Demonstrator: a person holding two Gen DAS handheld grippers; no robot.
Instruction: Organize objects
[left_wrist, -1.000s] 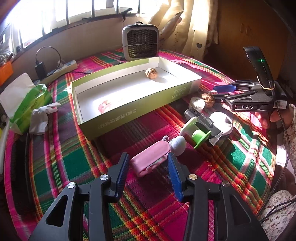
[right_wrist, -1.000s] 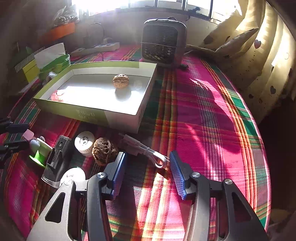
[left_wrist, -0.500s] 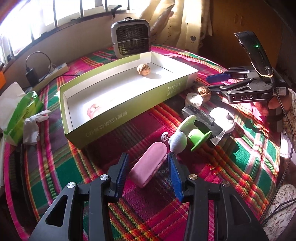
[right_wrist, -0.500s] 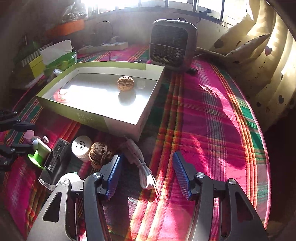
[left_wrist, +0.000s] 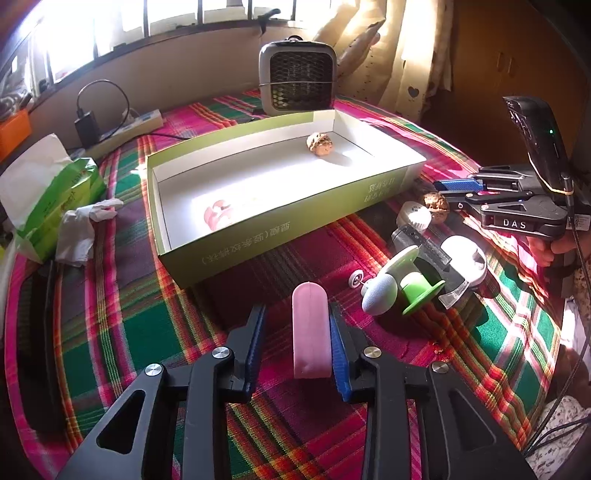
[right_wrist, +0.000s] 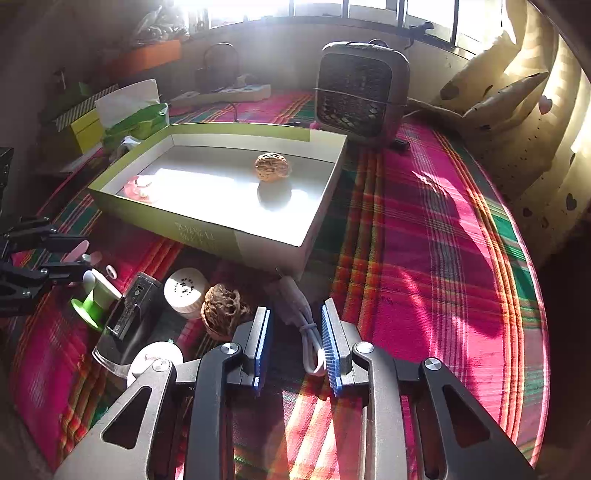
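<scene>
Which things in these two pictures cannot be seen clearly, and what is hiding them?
- Left wrist view: the grey printed text on the green cardboard box wall is too small and distorted to read.
- Left wrist view: the pink object inside the box is washed out by sunlight glare; its shape is unclear.
- Right wrist view: the white looped cable runs behind the right gripper; whether both pads touch it cannot be told.
</scene>
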